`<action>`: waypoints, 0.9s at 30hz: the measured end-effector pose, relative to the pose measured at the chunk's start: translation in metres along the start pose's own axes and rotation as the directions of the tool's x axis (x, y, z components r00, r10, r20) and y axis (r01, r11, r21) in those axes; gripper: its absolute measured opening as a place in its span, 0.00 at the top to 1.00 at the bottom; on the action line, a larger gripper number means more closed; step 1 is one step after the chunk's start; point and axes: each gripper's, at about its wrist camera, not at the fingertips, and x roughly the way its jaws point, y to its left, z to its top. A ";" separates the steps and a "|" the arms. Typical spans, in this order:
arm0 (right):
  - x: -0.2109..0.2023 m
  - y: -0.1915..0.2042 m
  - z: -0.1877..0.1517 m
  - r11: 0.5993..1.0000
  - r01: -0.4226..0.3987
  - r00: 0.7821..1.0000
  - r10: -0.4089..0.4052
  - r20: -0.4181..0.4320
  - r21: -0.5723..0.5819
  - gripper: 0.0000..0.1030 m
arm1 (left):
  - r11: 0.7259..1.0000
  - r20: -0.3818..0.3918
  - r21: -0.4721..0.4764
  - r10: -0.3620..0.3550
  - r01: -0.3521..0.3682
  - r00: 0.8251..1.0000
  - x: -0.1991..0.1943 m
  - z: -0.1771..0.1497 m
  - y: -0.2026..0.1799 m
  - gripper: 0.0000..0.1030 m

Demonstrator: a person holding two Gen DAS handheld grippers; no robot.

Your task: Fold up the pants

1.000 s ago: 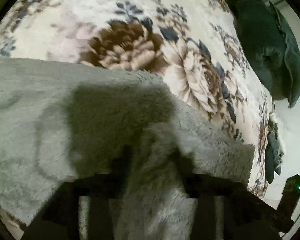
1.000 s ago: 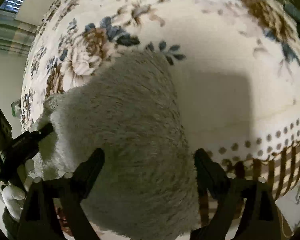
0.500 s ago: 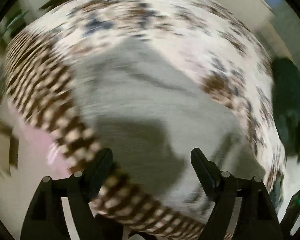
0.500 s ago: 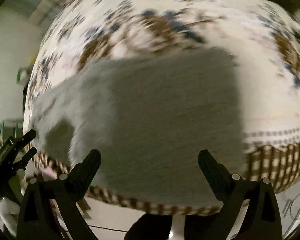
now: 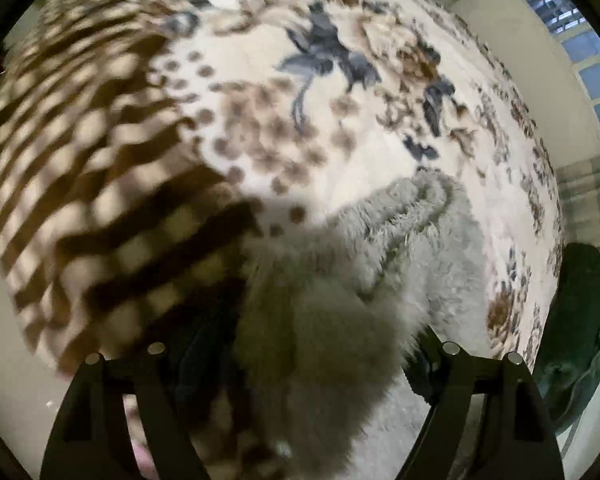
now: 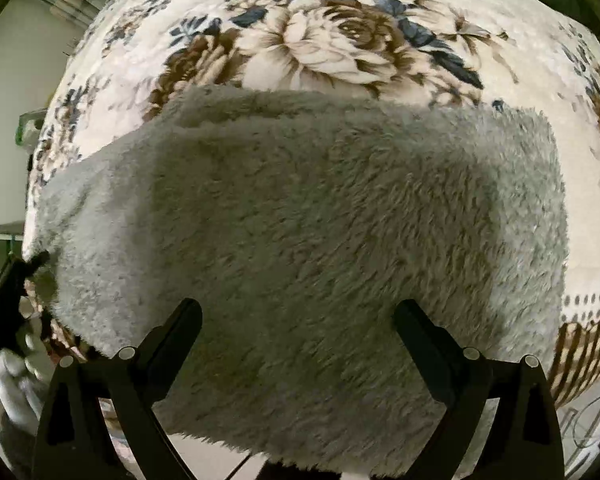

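Pants (image 6: 308,216): grey fleece, lying as a broad folded slab on the floral bed (image 6: 340,20), near its edge.
Left claw (image 5: 300,360): spread wide around a bunched end.
Right claw (image 6: 296,328): wide, empty, over the slab.
Progress: seemingly partly folded; bunched end still needs folding.

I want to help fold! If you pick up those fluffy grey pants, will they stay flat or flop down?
The fluffy grey pants would probably flop: one edge already droops over the flowered blanket. The thick pile likely grips rather than slides.
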 end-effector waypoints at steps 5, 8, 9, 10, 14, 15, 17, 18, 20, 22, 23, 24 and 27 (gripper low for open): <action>0.005 -0.009 0.004 0.999 0.003 1.000 -0.003 -0.011 0.045 0.04 | 0.997 0.052 0.079 -0.024 0.020 0.998 -0.005 -0.005 -0.010 0.65; 0.004 -0.013 0.002 0.998 0.008 1.000 -0.008 -0.005 0.061 0.04 | 0.984 0.143 0.178 -0.034 0.008 0.989 -0.028 -0.020 -0.028 0.80; 0.004 -0.014 0.002 0.998 0.006 1.000 -0.006 -0.002 0.069 0.04 | 0.979 0.174 0.206 -0.036 -0.001 0.984 -0.038 -0.025 -0.034 0.81; 0.003 -0.015 0.002 0.997 0.004 1.000 -0.004 -0.001 0.076 0.04 | 0.974 0.197 0.226 -0.041 -0.005 0.979 -0.047 -0.030 -0.039 0.81; -0.003 -0.019 0.002 0.996 -0.008 1.000 0.006 0.017 0.092 0.04 | 0.955 0.289 0.298 -0.101 0.011 0.952 -0.097 -0.054 -0.068 0.83; -0.006 -0.021 0.002 0.995 -0.013 1.000 0.010 0.025 0.096 0.04 | 0.946 0.309 0.325 -0.121 0.015 0.943 -0.112 -0.063 -0.079 0.83; -0.013 -0.026 0.001 0.995 -0.016 0.999 0.012 0.038 0.102 0.04 | 0.930 0.331 0.367 -0.151 0.021 0.931 -0.135 -0.078 -0.099 0.83; -0.017 -0.030 0.000 0.994 -0.024 0.999 0.019 0.044 0.104 0.04 | 0.915 0.340 0.403 -0.177 0.027 0.923 -0.153 -0.093 -0.115 0.83; -0.024 -0.038 -0.002 0.993 -0.038 0.998 0.033 0.048 0.115 0.04 | 0.896 0.348 0.442 -0.209 0.036 0.914 -0.177 -0.116 -0.135 0.83; -0.033 -0.053 -0.007 0.989 -0.058 0.997 0.051 0.054 0.140 0.04 | 0.871 0.335 0.487 -0.247 0.057 0.909 -0.199 -0.147 -0.165 0.83; -0.038 -0.062 -0.009 0.986 -0.069 0.996 0.061 0.059 0.153 0.04 | 0.853 0.316 0.516 -0.274 0.078 0.908 -0.208 -0.166 -0.181 0.83; -0.046 -0.076 -0.012 0.981 -0.086 0.995 0.075 0.070 0.171 0.03 | 0.836 0.298 0.541 -0.287 0.086 0.911 -0.214 -0.186 -0.197 0.83; -0.063 -0.110 -0.022 0.972 -0.104 0.992 0.087 0.089 0.209 0.03 | 0.788 0.214 0.601 -0.318 0.133 0.924 -0.210 -0.244 -0.243 0.83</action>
